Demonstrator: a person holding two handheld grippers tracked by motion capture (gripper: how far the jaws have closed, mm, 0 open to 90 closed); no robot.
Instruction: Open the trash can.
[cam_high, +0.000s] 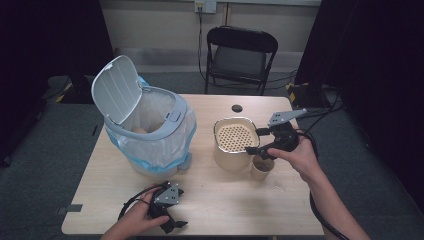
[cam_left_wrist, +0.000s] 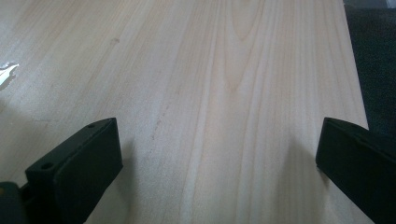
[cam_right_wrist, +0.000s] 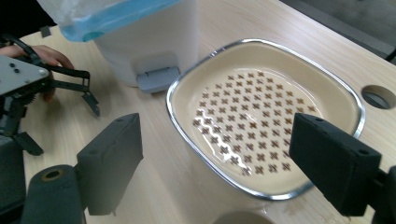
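On the table (cam_high: 215, 200), a bin (cam_high: 150, 135) stands at nine o'clock of the strainer pot (cam_high: 235, 142), a cup (cam_high: 262, 167) at the pot's four o'clock.

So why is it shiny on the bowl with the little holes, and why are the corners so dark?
In the right gripper view, room light glares on the wet strainer tray. In the high view, dark curtains leave the corners black. In the left gripper view, the jaws cast soft shadows on the table.
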